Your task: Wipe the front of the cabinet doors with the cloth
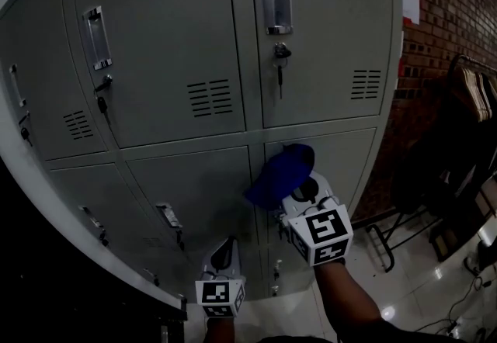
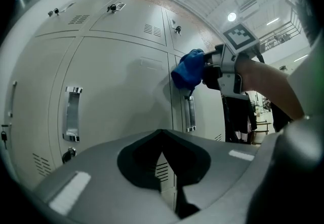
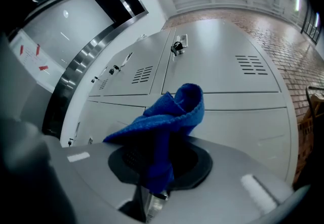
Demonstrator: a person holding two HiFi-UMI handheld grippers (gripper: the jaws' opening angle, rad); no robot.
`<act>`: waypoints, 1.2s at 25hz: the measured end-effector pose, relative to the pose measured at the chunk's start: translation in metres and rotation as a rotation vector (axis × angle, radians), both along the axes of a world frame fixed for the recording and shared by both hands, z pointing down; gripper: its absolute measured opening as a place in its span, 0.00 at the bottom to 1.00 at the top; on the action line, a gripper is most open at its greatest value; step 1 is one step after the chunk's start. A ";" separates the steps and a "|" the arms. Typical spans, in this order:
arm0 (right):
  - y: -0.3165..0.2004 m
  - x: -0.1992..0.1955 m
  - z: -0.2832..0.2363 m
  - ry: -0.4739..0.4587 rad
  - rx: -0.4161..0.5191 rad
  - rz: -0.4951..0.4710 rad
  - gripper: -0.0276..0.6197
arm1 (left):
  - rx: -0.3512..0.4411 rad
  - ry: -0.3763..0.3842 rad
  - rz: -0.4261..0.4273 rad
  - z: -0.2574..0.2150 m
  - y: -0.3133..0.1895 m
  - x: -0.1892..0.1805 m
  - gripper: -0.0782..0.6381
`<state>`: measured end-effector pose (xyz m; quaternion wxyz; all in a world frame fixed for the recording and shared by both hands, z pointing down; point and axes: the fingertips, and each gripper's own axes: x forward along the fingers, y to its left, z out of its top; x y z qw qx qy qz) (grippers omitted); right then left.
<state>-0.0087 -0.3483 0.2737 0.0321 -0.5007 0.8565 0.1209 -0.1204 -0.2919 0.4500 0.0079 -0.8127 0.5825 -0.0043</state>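
A blue cloth (image 1: pixel 281 174) is bunched in my right gripper (image 1: pixel 301 192), which is shut on it. The cloth sits against the lower right door (image 1: pixel 353 151) of the grey metal cabinet, close to the seam with the neighbouring door. In the right gripper view the cloth (image 3: pixel 169 116) rises out of the right gripper (image 3: pixel 158 170) and hides the jaw tips. The left gripper view shows the cloth (image 2: pixel 188 69) just above that door's handle (image 2: pixel 190 114). My left gripper (image 1: pixel 224 254) hangs lower, facing the lower middle door (image 1: pixel 198 186), shut and holding nothing (image 2: pixel 164 167).
Upper doors carry metal handles (image 1: pixel 276 0) with keys hanging in the locks (image 1: pixel 280 54). A brick wall (image 1: pixel 450 8) stands to the right. In front of it is a rack (image 1: pixel 474 93) with dark items, over a glossy floor (image 1: pixel 404 287).
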 end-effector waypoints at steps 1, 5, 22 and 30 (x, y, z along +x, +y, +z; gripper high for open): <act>-0.002 -0.002 -0.003 0.009 0.007 0.001 0.16 | 0.002 -0.001 0.003 0.000 0.002 0.001 0.13; -0.006 -0.006 -0.002 0.018 0.019 -0.006 0.16 | 0.007 -0.007 0.007 0.002 0.009 -0.001 0.13; -0.010 0.031 -0.008 0.016 0.015 0.016 0.16 | -0.017 -0.009 0.005 0.007 0.021 0.004 0.13; -0.021 0.100 0.000 0.010 -0.022 0.100 0.17 | -0.006 -0.015 -0.005 0.002 0.024 0.010 0.13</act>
